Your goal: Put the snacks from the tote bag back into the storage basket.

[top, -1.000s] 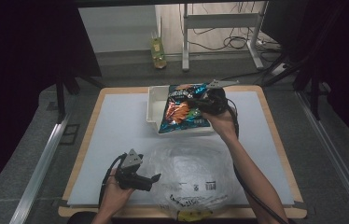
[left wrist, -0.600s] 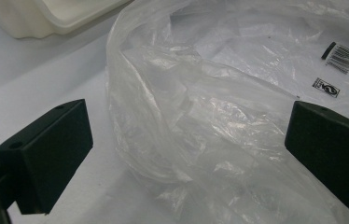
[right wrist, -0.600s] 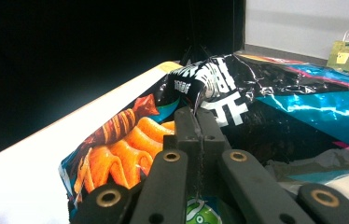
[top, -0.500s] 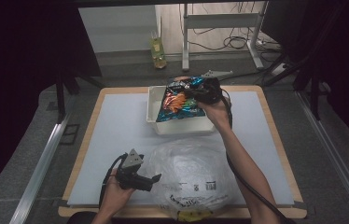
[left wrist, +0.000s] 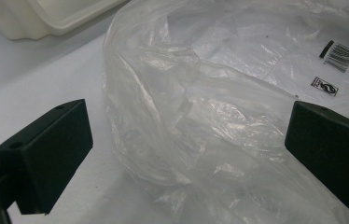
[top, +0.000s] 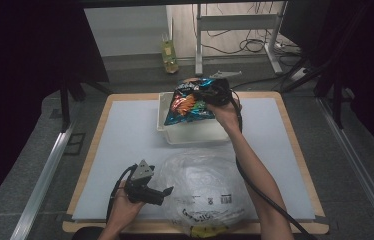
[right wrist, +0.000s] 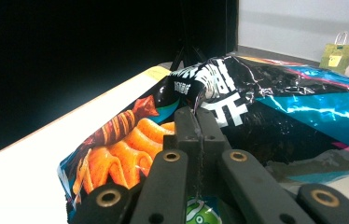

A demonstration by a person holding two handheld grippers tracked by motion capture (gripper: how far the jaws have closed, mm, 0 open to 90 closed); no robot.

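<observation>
Since the earlier frames the right gripper [top: 214, 94] has carried the snack bag [top: 190, 102] toward the far edge of the table, from above the near part of the white bin [top: 195, 132] to above its far side, while the left gripper [top: 147, 190] has kept its place at the near edge.

In the right gripper view the two black jaws are pressed together on a crumpled fold of the snack bag [right wrist: 256, 107], pinching the foil between the pads so that the bag hangs from them. The bag is black and blue with orange snacks printed on its face, and it is tilted, with its printed side turned up. In the high view it covers the far part of the white bin, lifted above the rim.

The left gripper's jaws stand spread wide in the left gripper view, with nothing pinched; they point at the clear plastic bag [left wrist: 210, 121], which lies crumpled on the white table mat [top: 125, 135] just ahead of them. The plastic bag [top: 205, 190] sits between the two forearms, near the front edge, and close to the white bin [left wrist: 56, 18].
</observation>
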